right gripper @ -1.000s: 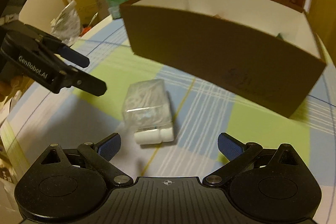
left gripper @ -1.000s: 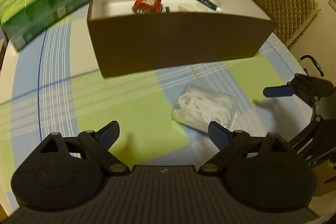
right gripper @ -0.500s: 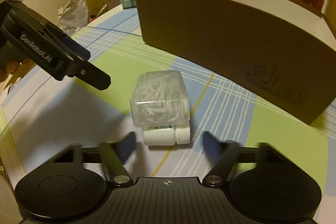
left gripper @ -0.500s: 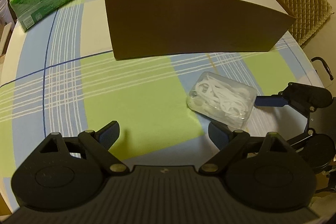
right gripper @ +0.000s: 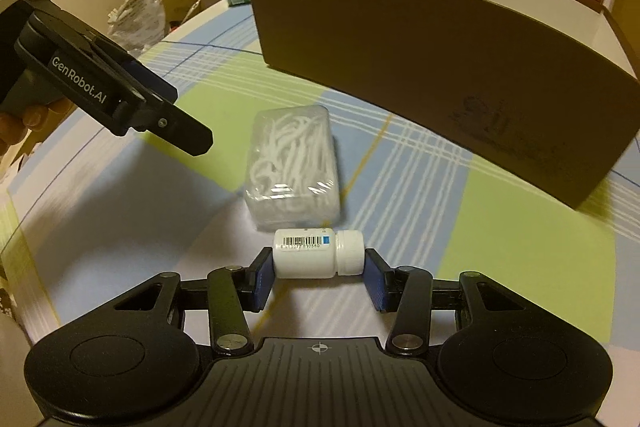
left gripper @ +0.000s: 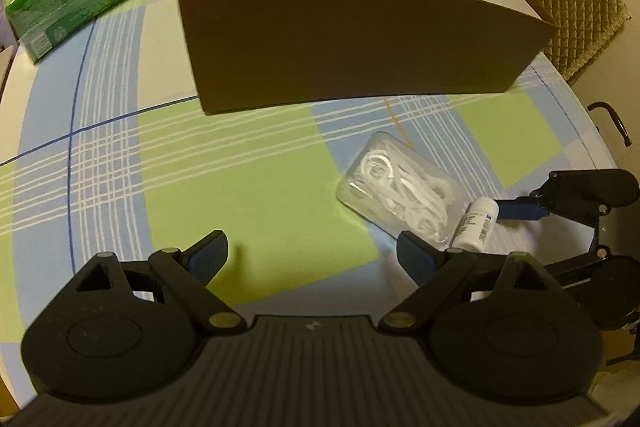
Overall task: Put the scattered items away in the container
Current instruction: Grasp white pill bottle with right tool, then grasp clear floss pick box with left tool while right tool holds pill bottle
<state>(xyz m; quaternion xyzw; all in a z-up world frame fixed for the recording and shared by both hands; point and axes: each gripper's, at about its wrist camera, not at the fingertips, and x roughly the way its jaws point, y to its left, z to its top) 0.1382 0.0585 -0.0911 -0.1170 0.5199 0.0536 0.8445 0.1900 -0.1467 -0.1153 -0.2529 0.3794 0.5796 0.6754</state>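
We see the right tongs (right gripper: pixel 319 273) clamped end to end on a small white plastic pill bottle (right gripper: pixel 318 254), apparently resting on the checked surface (right gripper: pixel 500 243) just beside a clear plastic case of white floss picks (right gripper: pixel 294 163). The left tongs (left gripper: pixel 312 257) hang apart (holding nothing), near the brown cardboard box (left gripper: pixel 360 39).

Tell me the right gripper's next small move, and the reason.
Probably lift straight up: the right gripper has its pads at both ends of the lying white bottle, which rests against the clear floss-pick case, and the brown box wall stands tall ahead.
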